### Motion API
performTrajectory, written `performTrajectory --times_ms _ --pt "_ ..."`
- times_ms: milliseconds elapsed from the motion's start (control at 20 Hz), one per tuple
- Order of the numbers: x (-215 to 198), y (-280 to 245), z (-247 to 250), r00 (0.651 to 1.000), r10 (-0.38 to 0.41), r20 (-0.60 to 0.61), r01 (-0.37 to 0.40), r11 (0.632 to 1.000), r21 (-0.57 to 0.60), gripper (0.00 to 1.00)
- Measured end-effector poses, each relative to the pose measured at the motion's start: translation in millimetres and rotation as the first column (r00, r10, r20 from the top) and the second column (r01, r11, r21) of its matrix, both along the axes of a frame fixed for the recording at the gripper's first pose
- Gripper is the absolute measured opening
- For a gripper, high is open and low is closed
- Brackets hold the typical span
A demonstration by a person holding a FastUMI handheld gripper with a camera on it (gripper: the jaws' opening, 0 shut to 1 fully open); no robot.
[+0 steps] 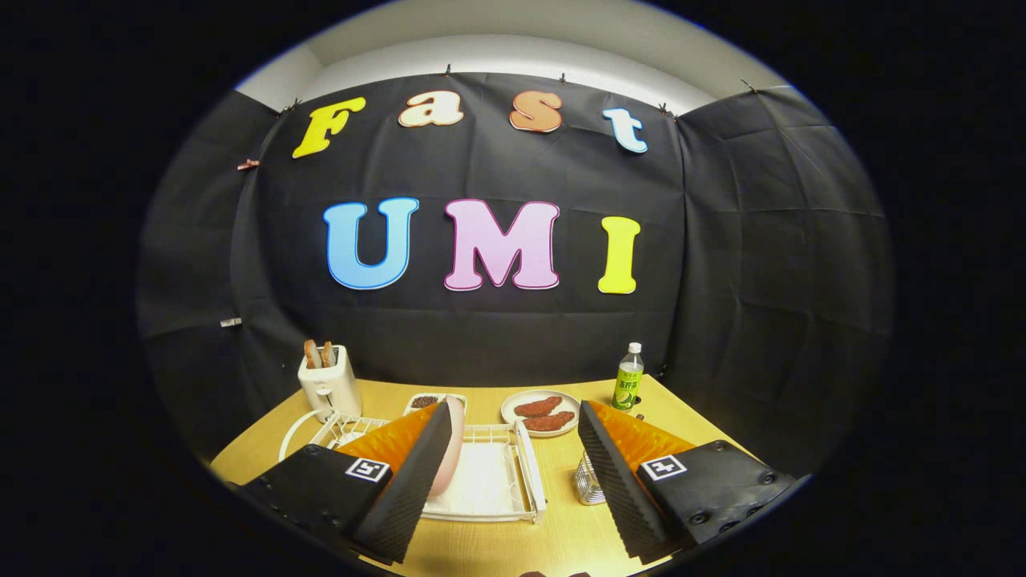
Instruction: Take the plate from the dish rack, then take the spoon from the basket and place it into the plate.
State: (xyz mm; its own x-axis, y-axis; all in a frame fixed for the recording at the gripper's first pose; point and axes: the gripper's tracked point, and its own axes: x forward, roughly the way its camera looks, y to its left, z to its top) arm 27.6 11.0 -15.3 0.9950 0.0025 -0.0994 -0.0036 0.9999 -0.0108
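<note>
Plate point(454, 449): pink, standing on edge in the dish rack point(513, 481), right beside the left finger. Upright in the wire slots is how a rack keeps a plate, and it leaves the rim free for a pinch from above.
Rack: white wire frame with a white drip tray under it, on the wooden table point(561, 537); I can make out just 1 plate in it.
Gripper point(513, 481): jaws spread wide, nothing held. The plate sits at the inner side of the left finger, not between 2 pressing pads; whether it touches the finger I cannot tell.
Basket point(589, 481): small metal mesh holder just beside the rack, mostly hidden behind the right finger. The spoon should be in there, but I cannot see it.
Step, as I judge it: lining up on the plate, so the task is at its start.
Dish of meat point(541, 413): round plate beyond the rack, 2 reddish-brown pieces on it.
Small tray point(425, 401): dark bits inside, behind the rack.
Toaster point(329, 385): white, 2 slices poking out of the top, back left.
Bottle point(629, 378): green label, white cap, standing at the wall.
</note>
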Motion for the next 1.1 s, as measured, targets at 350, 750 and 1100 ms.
performTrajectory --times_ms 350,750,1100 --pt "37 11 -11 0.975 0.066 -0.211 -0.094 0.988 -0.126 0.98" --pt "91 55 -54 0.869 0.094 -0.485 -0.223 0.951 -0.215 0.98" --pt "132 68 -90 0.808 -0.006 -0.589 -0.282 0.874 -0.396 0.95"
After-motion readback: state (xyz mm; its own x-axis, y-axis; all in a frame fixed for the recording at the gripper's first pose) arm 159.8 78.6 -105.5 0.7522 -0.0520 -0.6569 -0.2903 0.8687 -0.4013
